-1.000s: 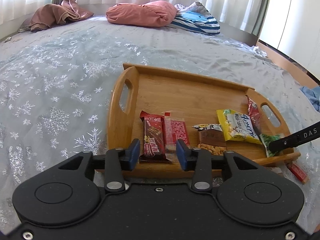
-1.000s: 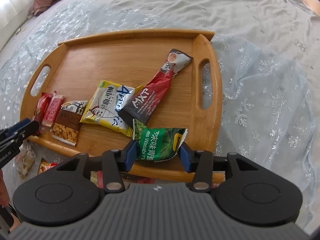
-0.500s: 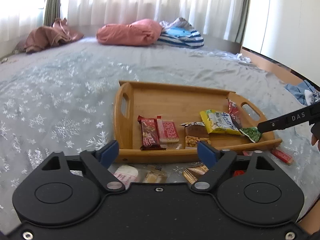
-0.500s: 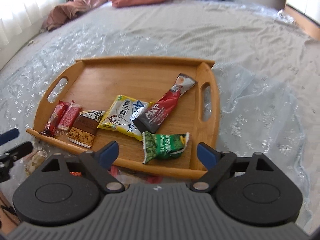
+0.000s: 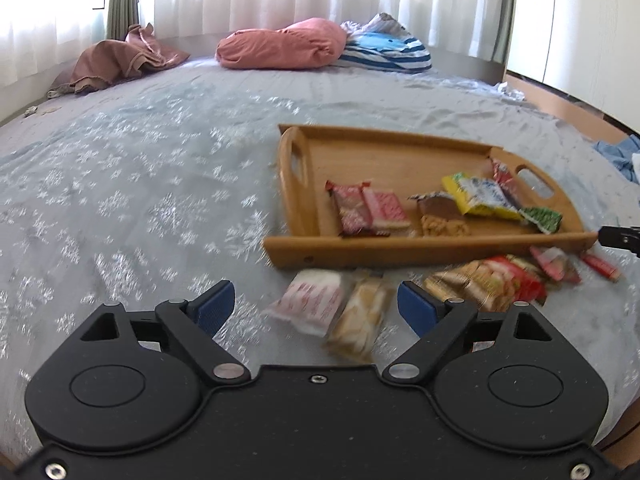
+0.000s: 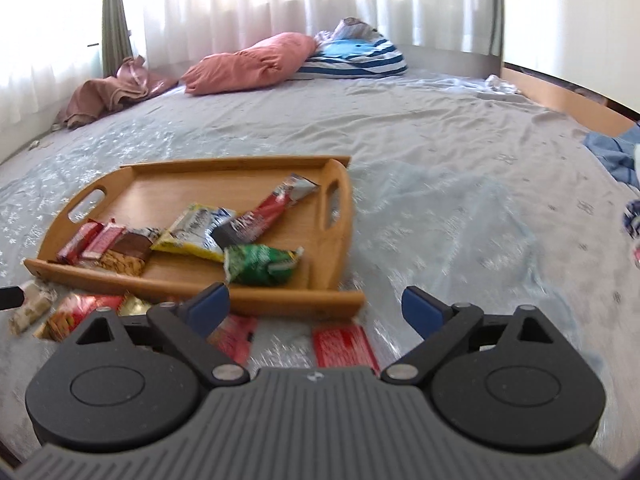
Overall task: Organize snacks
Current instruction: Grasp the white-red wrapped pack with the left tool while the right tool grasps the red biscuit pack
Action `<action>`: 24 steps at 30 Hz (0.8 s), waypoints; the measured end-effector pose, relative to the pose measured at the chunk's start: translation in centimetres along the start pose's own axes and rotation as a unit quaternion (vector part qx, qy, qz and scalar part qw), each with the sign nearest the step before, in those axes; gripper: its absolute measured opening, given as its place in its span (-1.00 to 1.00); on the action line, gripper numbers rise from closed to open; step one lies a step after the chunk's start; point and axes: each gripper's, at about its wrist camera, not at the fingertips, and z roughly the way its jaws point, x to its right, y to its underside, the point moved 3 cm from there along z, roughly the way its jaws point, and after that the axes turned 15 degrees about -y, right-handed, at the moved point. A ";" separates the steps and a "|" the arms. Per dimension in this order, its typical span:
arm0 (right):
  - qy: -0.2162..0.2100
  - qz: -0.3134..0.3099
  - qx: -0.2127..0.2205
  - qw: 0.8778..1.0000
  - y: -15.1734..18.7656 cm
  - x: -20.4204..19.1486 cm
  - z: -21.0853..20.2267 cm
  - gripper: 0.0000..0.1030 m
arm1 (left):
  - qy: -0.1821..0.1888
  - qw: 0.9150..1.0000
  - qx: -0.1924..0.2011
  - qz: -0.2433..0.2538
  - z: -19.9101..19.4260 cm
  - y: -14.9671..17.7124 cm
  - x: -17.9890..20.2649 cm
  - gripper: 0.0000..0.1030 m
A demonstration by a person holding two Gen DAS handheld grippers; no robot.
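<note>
My left gripper stands wide and empty over the bedspread, and right between its blue pads, toward twelve o'clock, lie two loose snacks: a pink-and-white packet and, touching it on the three o'clock side, a tan biscuit packet whose long axis runs nearly straight away from me, tipped a little toward one o'clock. Both rest just short of the near rail of the wooden tray, which sits at one o'clock with six snacks lined along its near edge. More loose wrappers, a gold-and-red pile, lie at two o'clock under the tray's rail. My right gripper has its jaws opening with nothing between the pads; a red packet lies flat just below them at six o'clock, partly hidden by the body, and another reddish packet at seven o'clock. The green packet sits in the tray at eleven. I judge the biscuit packet belongs to the left hand, being nearer; since its length points along the fingers, closing across its narrow width should work without rolling the wrist.
</note>
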 end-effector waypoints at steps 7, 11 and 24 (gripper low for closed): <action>0.026 0.014 0.018 0.999 2.2 1.1 -0.6 0.92 | 0.002 1.000 -0.002 -0.026 0.1 0.4 -0.7 0.54; 0.027 0.012 0.017 0.999 2.8 1.2 -0.5 0.92 | 0.008 1.000 -0.004 -0.030 0.2 0.1 -0.8 0.29; 0.055 -0.077 0.024 0.995 3.6 -1.8 -0.4 0.02 | 0.011 1.000 -0.021 -0.019 1.0 0.0 0.1 -0.40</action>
